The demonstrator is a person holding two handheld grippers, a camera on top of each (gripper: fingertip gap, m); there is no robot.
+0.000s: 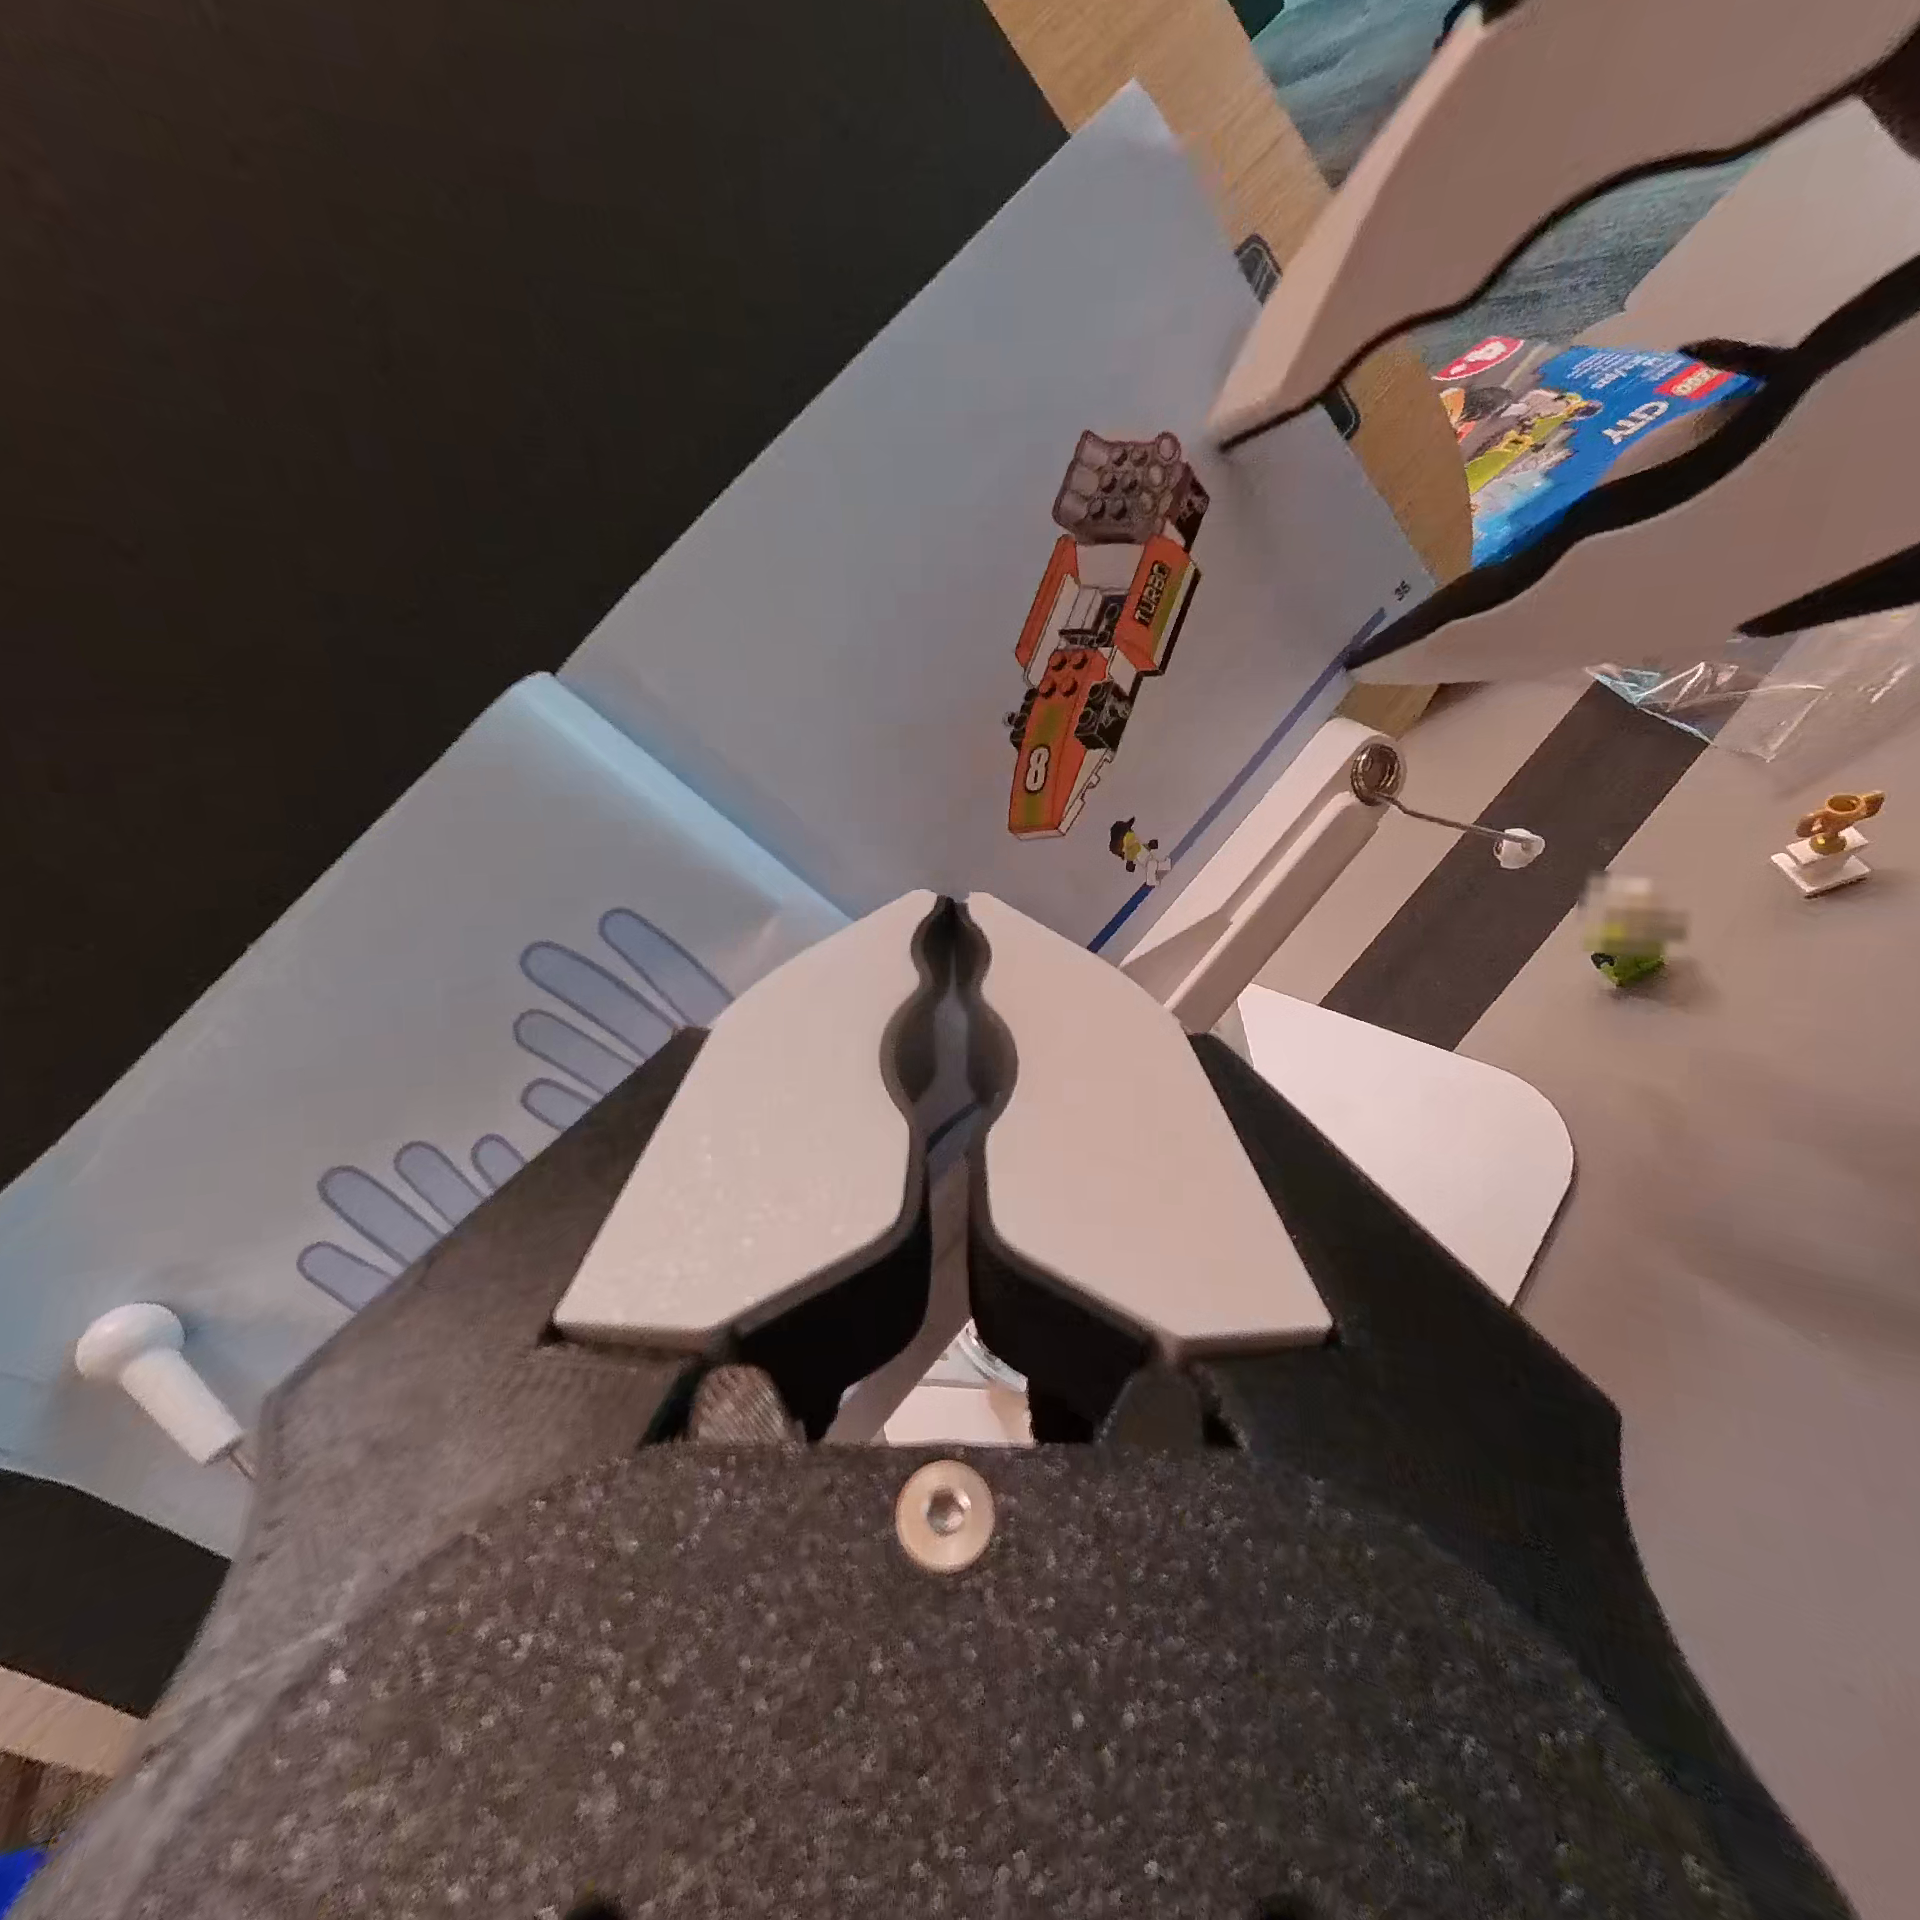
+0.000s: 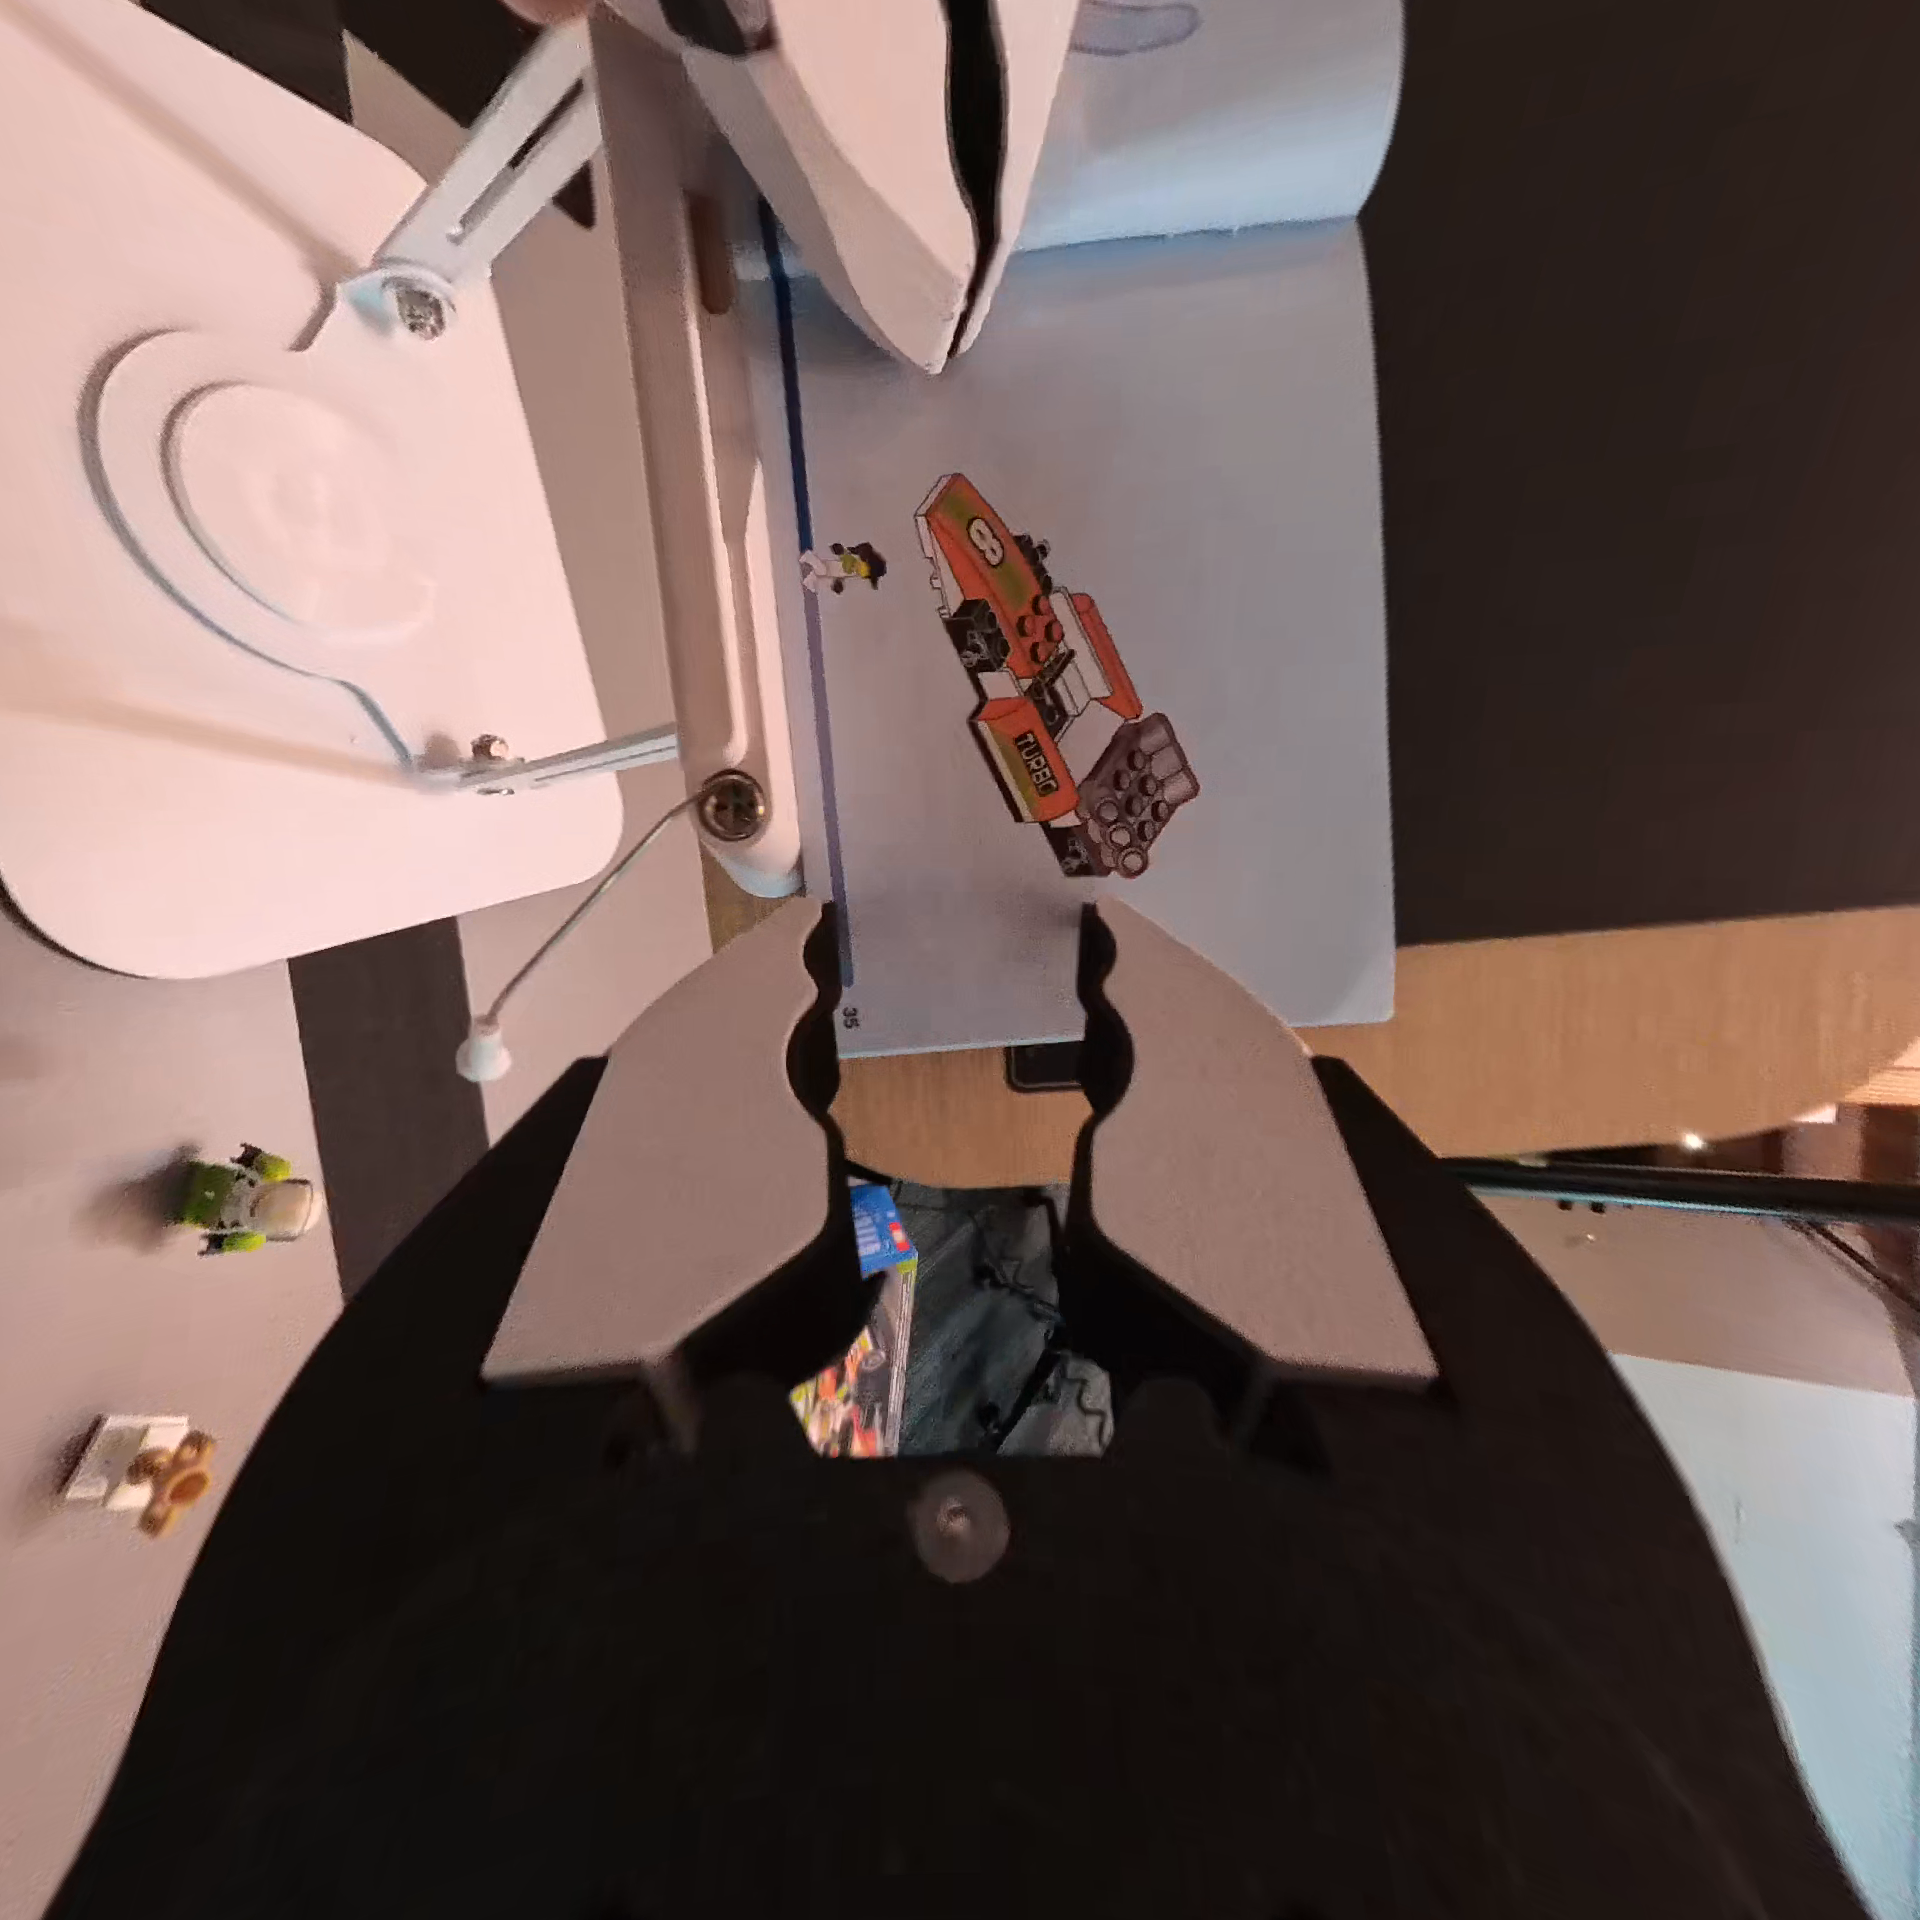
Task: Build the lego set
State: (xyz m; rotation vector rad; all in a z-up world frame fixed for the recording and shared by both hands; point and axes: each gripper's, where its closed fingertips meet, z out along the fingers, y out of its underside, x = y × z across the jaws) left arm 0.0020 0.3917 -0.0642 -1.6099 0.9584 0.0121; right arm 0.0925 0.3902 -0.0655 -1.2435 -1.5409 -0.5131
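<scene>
The left gripper (image 1: 951, 909) is pinched on the instruction booklet (image 1: 852, 665); the right gripper (image 2: 956, 914) gapes beside it. Tugging could rip the page.

The pale blue instruction booklet (image 2: 1195, 582) stands open on a white stand, showing an orange racer drawing — a lime-green minifigure (image 2: 244, 1200) and gold trophy (image 2: 140, 1475) sit on the grey counter nearby.

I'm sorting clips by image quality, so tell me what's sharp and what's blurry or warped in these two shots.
Left wrist view: the instruction booklet is sharp, the other claw at top right is smeared by motion. Right wrist view: the booklet drawing is crisp, the green minifigure is soft, and straight edges bow from the wide-angle lens.
</scene>
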